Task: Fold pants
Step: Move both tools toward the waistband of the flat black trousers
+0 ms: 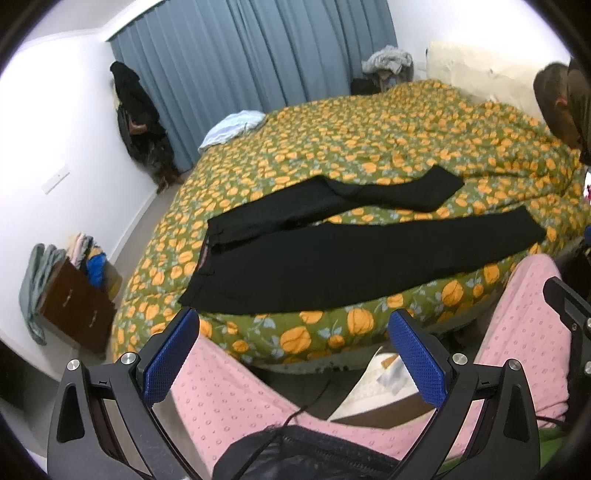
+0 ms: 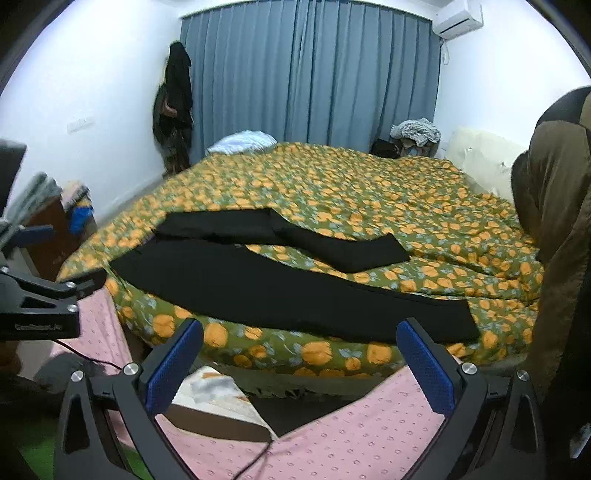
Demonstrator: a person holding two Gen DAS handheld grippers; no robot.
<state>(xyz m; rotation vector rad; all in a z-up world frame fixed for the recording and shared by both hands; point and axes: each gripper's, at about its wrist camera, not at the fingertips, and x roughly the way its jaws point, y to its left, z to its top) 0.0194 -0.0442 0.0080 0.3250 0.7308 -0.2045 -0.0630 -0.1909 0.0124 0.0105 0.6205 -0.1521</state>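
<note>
Black pants [image 1: 332,254] lie unfolded, legs apart, on a pumpkin-print bedspread [image 1: 369,147]. Both the left gripper [image 1: 295,354] and right gripper [image 2: 299,358] hang spread and empty over pink-clad knees [image 2: 351,424]. Only the right view shows an air conditioner [image 2: 458,16]; writing on the left tool's body there is blurred.

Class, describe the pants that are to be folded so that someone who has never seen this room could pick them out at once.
Start at the big bed with the green quilt printed with orange fruit, in front of the blue curtains. On its near edge lie the black pants, spread flat with the two legs apart. They are the only plain black item on the quilt; the pale blue cloth lies at the far corner.
</note>
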